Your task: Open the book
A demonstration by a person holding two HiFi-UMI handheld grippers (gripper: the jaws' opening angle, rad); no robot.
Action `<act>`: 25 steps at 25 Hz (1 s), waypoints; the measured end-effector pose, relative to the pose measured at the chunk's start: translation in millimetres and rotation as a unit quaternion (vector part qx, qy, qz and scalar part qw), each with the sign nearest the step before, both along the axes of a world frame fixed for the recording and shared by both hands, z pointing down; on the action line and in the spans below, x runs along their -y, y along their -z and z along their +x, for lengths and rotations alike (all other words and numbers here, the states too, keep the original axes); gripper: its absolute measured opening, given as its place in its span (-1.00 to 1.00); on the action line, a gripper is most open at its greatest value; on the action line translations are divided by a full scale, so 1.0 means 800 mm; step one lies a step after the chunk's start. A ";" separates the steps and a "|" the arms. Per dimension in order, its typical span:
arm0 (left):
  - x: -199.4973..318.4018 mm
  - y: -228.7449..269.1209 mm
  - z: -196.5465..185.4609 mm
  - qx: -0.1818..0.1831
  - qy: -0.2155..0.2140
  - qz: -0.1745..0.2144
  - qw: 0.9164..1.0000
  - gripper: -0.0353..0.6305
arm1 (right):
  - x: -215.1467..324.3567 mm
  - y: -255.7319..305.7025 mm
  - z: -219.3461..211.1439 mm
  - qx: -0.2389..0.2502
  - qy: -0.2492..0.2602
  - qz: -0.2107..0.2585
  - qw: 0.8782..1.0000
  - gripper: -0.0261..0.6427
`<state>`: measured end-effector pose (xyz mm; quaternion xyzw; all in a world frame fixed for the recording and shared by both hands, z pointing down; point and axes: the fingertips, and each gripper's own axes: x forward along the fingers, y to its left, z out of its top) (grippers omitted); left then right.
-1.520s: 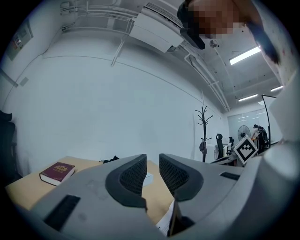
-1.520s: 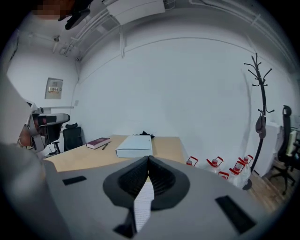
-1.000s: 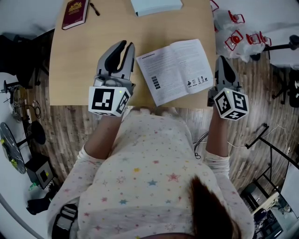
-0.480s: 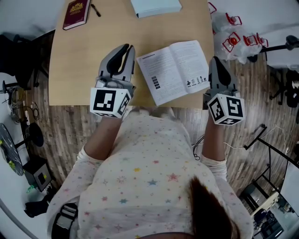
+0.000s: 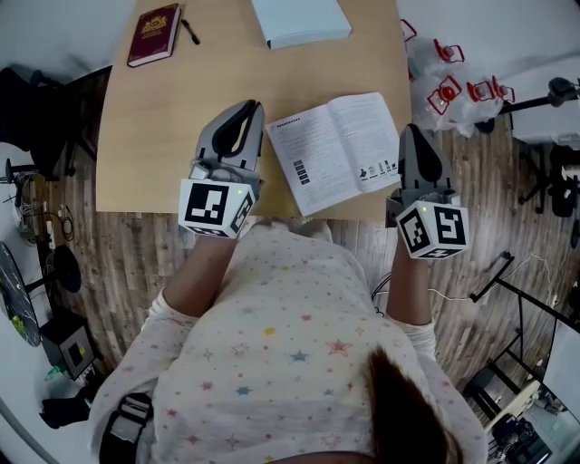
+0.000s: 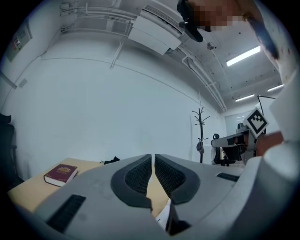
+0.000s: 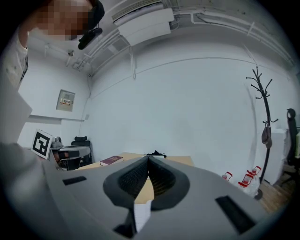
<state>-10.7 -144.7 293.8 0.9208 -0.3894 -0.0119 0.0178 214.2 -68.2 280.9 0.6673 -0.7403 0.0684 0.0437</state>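
Observation:
The book is a thin white booklet (image 5: 337, 149) lying open and flat on the wooden table (image 5: 154, 136), near its front edge. My left gripper (image 5: 250, 109) hovers just left of the booklet's left page; its jaws have just been closing and now meet with nothing between them. In the left gripper view the left gripper (image 6: 153, 155) shows a strip of the booklet (image 6: 162, 219) below it. My right gripper (image 5: 410, 131) is shut and empty at the booklet's right edge, by the table's right side. The right gripper view shows the right gripper (image 7: 148, 158) above a white page (image 7: 140, 213).
A maroon hardback (image 5: 152, 34) and a black pen (image 5: 188, 32) lie at the table's far left. A pale blue stack (image 5: 299, 20) sits at the far middle. Red-and-white items (image 5: 449, 82) lie on the floor to the right. A coat stand (image 7: 265, 126) rises beyond.
The left gripper's fingers have drawn together. The right gripper has risen and shifted slightly left, closer to the booklet's right edge. The booklet has not moved.

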 end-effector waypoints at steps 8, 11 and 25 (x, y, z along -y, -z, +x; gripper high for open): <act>-0.009 0.000 0.009 0.003 -0.012 0.002 1.000 -0.82 | -0.001 0.012 -0.007 0.003 0.009 0.012 1.000 -0.92; -0.010 0.003 0.008 0.002 -0.010 0.003 1.000 -0.83 | 0.000 0.016 -0.012 0.003 0.014 0.014 1.000 -0.92; -0.025 0.004 0.015 0.003 -0.008 0.003 1.000 -0.85 | -0.010 0.021 -0.014 0.005 0.026 0.019 0.999 -0.92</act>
